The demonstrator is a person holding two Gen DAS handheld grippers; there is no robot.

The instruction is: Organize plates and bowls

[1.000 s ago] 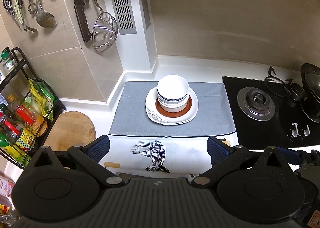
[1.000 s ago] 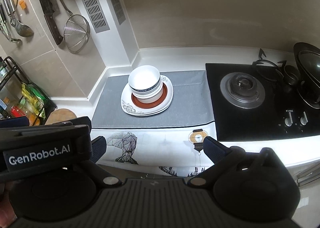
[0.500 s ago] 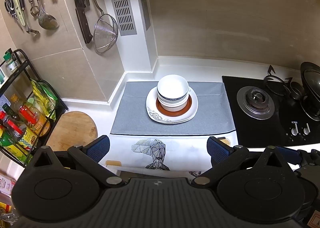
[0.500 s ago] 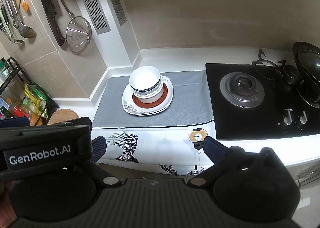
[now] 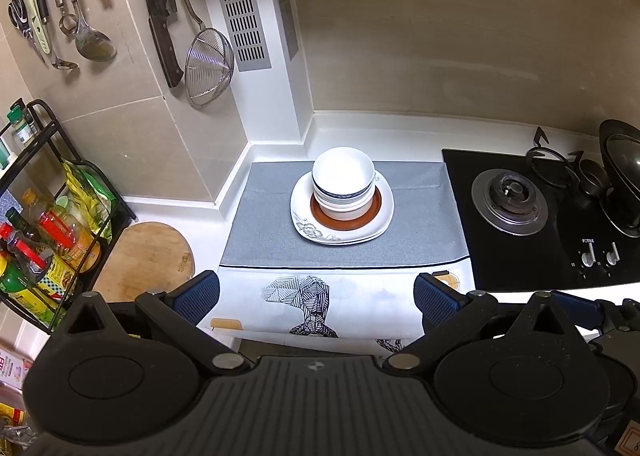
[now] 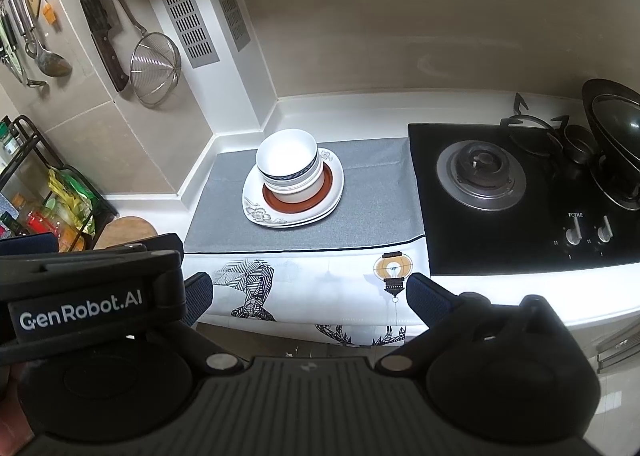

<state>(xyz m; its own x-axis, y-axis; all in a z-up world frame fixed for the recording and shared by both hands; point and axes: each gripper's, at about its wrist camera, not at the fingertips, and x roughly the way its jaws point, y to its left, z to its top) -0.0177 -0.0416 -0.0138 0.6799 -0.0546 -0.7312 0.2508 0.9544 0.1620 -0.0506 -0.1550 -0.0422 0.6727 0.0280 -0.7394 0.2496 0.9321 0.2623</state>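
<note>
A stack of white bowls [image 5: 343, 180] with blue rim bands sits on a brown plate [image 5: 346, 218], which lies on white floral plates [image 5: 308, 230] on a grey mat [image 5: 264, 224]. The stack also shows in the right wrist view [image 6: 289, 160]. My left gripper [image 5: 318, 294] is open and empty, held back in front of the counter edge, well short of the stack. My right gripper [image 6: 306, 294] is open and empty, also in front of the counter. The left gripper's body [image 6: 88, 296] shows at the lower left of the right wrist view.
A black gas hob [image 5: 516, 216] with a wok [image 5: 624, 184] stands right of the mat. A wire rack of bottles [image 5: 44, 232] and a round wooden board [image 5: 148, 256] are at the left. Utensils, a knife and a strainer [image 5: 208, 68] hang on the wall.
Both grippers have drawn back and up a little from the counter, so the stack looks slightly smaller. Both stay open. The dishes have not moved.
</note>
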